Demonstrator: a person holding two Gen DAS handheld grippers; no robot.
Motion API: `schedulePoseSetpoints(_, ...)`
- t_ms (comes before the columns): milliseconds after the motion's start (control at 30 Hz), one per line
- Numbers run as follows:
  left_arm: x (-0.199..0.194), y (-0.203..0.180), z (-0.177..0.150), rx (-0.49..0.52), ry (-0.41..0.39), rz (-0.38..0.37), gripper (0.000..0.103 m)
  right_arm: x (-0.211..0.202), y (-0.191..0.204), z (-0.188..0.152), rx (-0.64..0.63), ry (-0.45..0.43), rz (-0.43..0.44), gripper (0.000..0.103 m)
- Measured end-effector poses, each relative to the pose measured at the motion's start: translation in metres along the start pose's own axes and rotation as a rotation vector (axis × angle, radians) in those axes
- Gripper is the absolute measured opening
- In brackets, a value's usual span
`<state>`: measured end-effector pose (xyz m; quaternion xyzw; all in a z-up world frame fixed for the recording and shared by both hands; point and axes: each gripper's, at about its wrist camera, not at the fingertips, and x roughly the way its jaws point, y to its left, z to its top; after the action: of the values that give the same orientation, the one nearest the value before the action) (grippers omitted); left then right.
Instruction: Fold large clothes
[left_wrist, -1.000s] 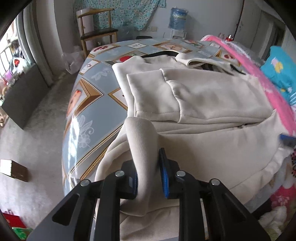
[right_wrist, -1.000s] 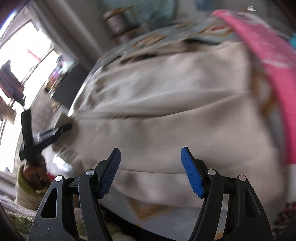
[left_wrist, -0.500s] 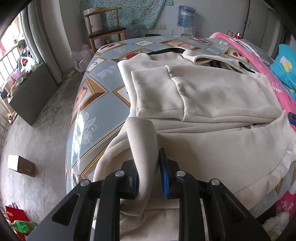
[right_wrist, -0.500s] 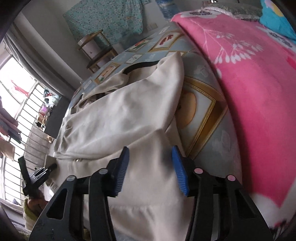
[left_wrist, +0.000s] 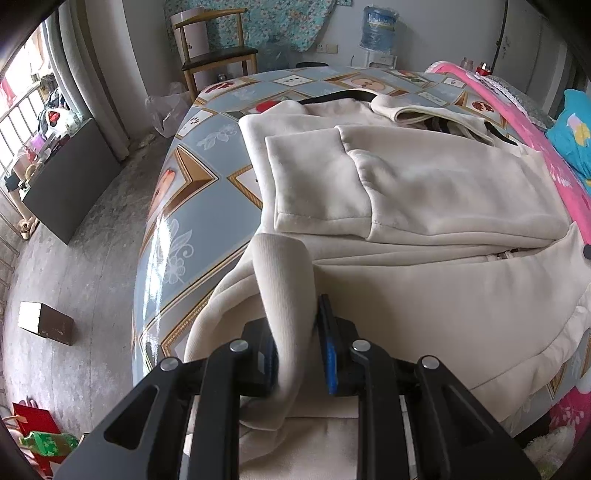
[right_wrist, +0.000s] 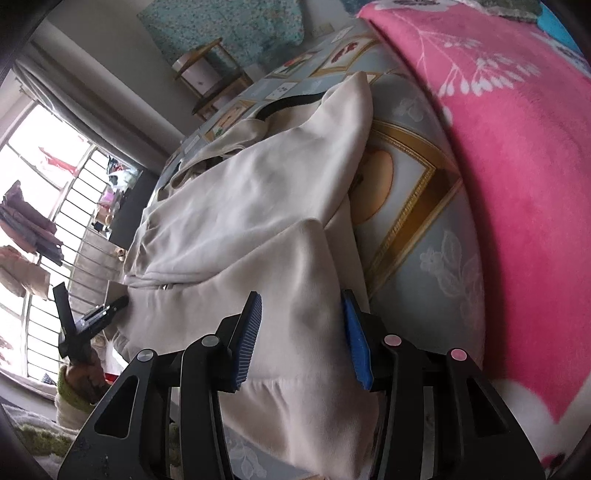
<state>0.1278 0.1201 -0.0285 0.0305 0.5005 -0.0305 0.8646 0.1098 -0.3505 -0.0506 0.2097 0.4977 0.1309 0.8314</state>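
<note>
Since a second ago the right tongs (right_wrist: 301, 334) have swung across to the jacket's hem corner beside the pink blanket (right_wrist: 517, 155), their jaws just closing around a raised fold of the cream jacket (left_wrist: 424, 206), though whether the blue pads (right_wrist: 356, 339) press it I cannot tell. Left tongs (left_wrist: 297, 341) stay clamped on the ribbed cuff (left_wrist: 284, 280), lifted above the near edge. Spread across the patterned table (left_wrist: 192, 206), the jacket lies partly folded, one sleeve laid over its front, zipper showing, its hem hanging over the table's near edge.
</note>
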Motion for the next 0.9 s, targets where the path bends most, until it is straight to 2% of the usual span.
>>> schedulePoseSetpoints(133, 0.000, -0.002, -0.001, -0.003, -0.001, 0.010, 0.020, 0.011, 0.000, 0.011, 0.010, 0.008, 0.032, 0.043)
schedulePoseSetpoints(267, -0.001, -0.004, -0.001, 0.006, 0.000, 0.024, 0.020, 0.010, 0.008, 0.007, -0.014, 0.028, 0.015, 0.040)
schedulePoseSetpoints(400, -0.001, -0.003, -0.001, 0.003, 0.005, 0.020, 0.020, 0.004, 0.016, -0.004, -0.053, 0.051, -0.042, 0.032)
schedulePoseSetpoints(533, 0.000, -0.002, -0.001, 0.001, 0.005, 0.012, 0.020, 0.003, 0.027, -0.005, -0.097, 0.046, -0.091, 0.031)
schedulePoseSetpoints(767, 0.000, -0.002, -0.001, 0.001, 0.000, 0.013, 0.020, 0.018, 0.030, -0.002, -0.089, 0.039, -0.179, 0.031)
schedulePoseSetpoints(900, 0.000, -0.002, -0.001, 0.003, -0.001, 0.013, 0.020, 0.017, 0.044, -0.009, -0.158, 0.031, -0.274, 0.027)
